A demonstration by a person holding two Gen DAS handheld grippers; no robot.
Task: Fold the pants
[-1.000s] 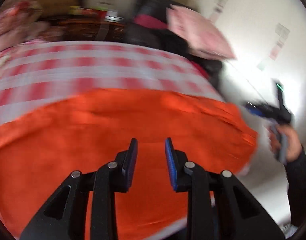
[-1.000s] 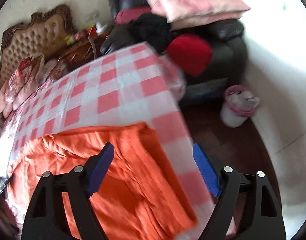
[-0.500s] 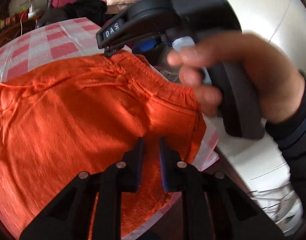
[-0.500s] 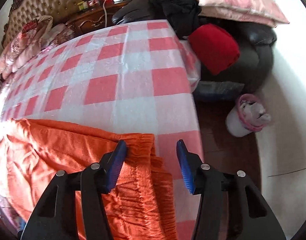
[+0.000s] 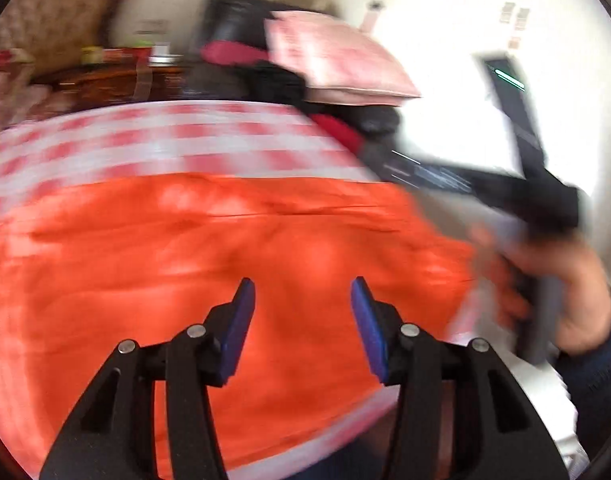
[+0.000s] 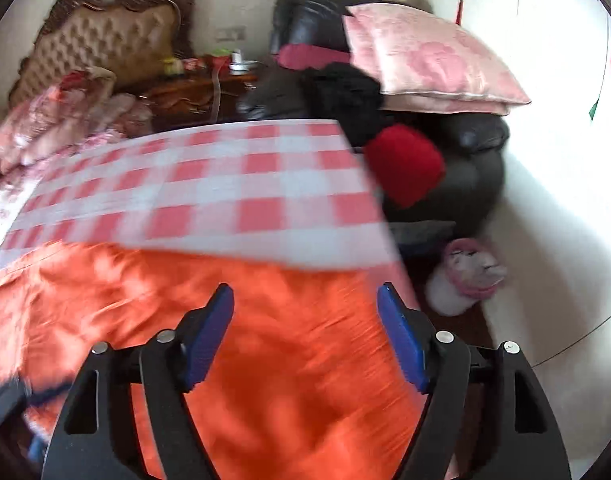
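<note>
The orange pants lie spread on a red-and-white checked cloth over the bed; they also show in the right wrist view. My left gripper is open and empty, above the pants' near part. My right gripper is open and empty above the pants near the bed's right edge. The right gripper's body and the hand that holds it show blurred at the right of the left wrist view.
A black leather armchair with a pink pillow, dark clothes and a red cushion stands beyond the bed's right corner. A pink-rimmed bin stands on the floor by the white wall. A tufted headboard and nightstand are at the back.
Both grippers have pulled back and up from the pants' waistband and opened wider. The left gripper was nearly shut half a second ago and is now open. Both views are blurred by motion.
</note>
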